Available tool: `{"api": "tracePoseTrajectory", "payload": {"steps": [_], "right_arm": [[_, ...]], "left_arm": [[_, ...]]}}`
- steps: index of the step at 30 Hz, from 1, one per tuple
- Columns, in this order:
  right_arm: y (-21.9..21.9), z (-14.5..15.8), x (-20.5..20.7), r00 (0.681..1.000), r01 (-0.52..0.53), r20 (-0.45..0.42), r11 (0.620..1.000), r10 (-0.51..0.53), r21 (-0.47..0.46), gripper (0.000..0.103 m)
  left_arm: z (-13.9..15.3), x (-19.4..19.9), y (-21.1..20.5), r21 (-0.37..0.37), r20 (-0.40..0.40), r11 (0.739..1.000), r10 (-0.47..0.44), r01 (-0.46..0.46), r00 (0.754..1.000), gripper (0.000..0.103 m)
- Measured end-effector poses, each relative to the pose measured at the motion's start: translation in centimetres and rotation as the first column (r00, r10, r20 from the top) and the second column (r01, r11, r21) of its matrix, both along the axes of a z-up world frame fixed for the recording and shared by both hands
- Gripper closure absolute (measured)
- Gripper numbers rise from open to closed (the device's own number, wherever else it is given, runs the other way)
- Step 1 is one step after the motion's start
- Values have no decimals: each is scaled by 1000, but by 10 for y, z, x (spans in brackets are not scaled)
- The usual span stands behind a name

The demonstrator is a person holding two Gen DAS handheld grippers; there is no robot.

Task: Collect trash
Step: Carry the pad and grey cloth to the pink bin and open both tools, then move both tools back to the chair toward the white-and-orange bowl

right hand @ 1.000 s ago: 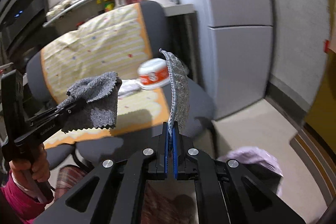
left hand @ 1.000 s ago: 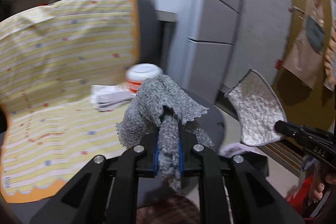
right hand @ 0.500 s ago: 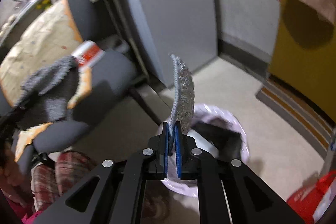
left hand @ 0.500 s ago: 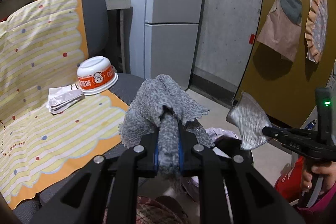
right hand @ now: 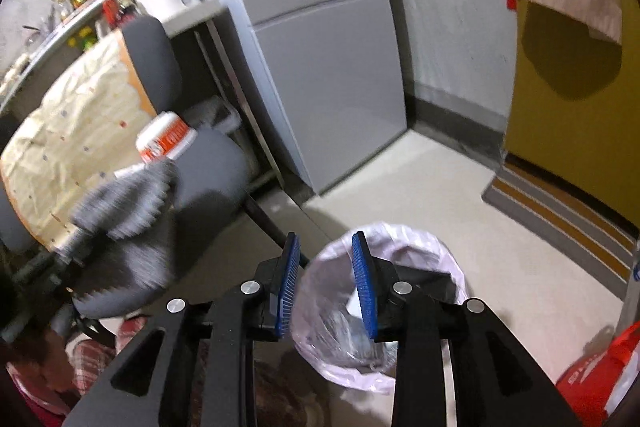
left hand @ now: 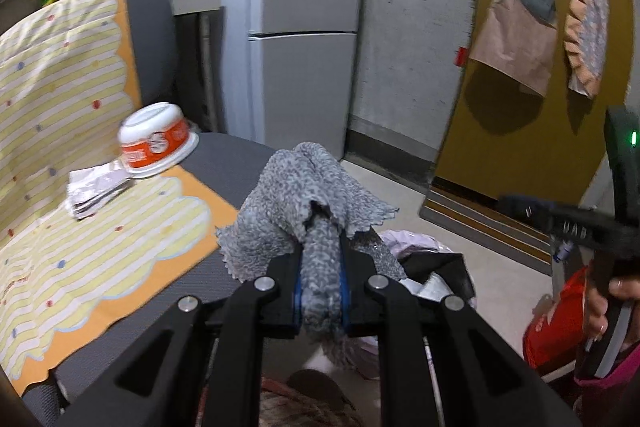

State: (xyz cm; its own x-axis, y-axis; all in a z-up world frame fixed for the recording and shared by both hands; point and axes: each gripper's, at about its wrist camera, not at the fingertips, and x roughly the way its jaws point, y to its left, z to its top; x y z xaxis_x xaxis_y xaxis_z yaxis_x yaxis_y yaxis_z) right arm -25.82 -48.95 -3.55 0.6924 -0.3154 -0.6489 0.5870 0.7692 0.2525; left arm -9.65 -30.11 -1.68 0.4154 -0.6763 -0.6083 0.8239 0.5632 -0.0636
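Note:
My left gripper (left hand: 322,259) is shut on a crumpled grey cloth (left hand: 304,195), held above the front edge of the chair seat, close to the bin. The jaws of my right gripper (right hand: 326,267) are opening with nothing between them, right over a bin lined with a pale bag (right hand: 404,239). A light grey cloth (right hand: 348,337) lies down inside that bag. On the chair's yellow striped cover (left hand: 80,259) rest an upturned orange-and-white bowl (left hand: 156,139) and a crumpled wrapper (left hand: 96,187). The right gripper (left hand: 516,205) shows blurred at the right of the left wrist view.
A grey office chair (right hand: 216,163) stands left of the bin. Behind it are a grey fridge (right hand: 320,67) and a cluttered shelf. A yellow door with a striped mat (right hand: 560,211) is at the right. A red bag (right hand: 592,375) sits near the bin.
Both grippers swung right from the chair to the bin and sank a little. My right gripper let go of the light cloth, which dropped into the bag. The left still grips its cloth.

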Motion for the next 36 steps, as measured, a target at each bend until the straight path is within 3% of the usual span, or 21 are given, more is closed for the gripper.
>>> {"api": "tracePoseTrajectory", "payload": {"steps": [5, 13, 14, 16, 17, 18, 23, 29, 36], "right_arm": [[5, 18, -6, 999, -2, 52, 999, 4, -43, 73], [-23, 18, -27, 993, 80, 91, 997, -78, -15, 73], [-25, 17, -29, 992, 89, 92, 996, -88, -11, 73], [-32, 14, -33, 990, 107, 90, 994, -107, 1, 73], [-34, 12, -33, 990, 112, 87, 994, -112, 6, 73], [-37, 10, -33, 990, 115, 83, 993, -115, 12, 73], [-38, 5, -29, 991, 111, 72, 994, -112, 20, 73], [-24, 9, -14, 995, 68, 75, 998, -69, 13, 73], [12, 20, 19, 997, -40, 66, 999, 40, -5, 73]], "left_arm": [[-6, -23, -31, 3, 4, 991, -131, 131, 991, 92], [-21, -37, -83, 47, -42, 961, -270, 272, 962, 90], [-23, -37, -88, 51, -47, 959, -276, 279, 960, 85], [-27, -37, -98, 67, -51, 958, -277, 280, 960, 61], [-30, -36, -103, 70, -55, 956, -280, 284, 958, 41], [-33, -34, -105, 73, -59, 956, -281, 285, 958, 38], [-37, -15, -92, 99, -62, 968, -225, 230, 973, 38], [-27, 18, -40, 88, -38, 994, -67, 70, 997, 36], [-18, 45, 21, 88, -18, 991, 100, -98, 995, 34]]}}
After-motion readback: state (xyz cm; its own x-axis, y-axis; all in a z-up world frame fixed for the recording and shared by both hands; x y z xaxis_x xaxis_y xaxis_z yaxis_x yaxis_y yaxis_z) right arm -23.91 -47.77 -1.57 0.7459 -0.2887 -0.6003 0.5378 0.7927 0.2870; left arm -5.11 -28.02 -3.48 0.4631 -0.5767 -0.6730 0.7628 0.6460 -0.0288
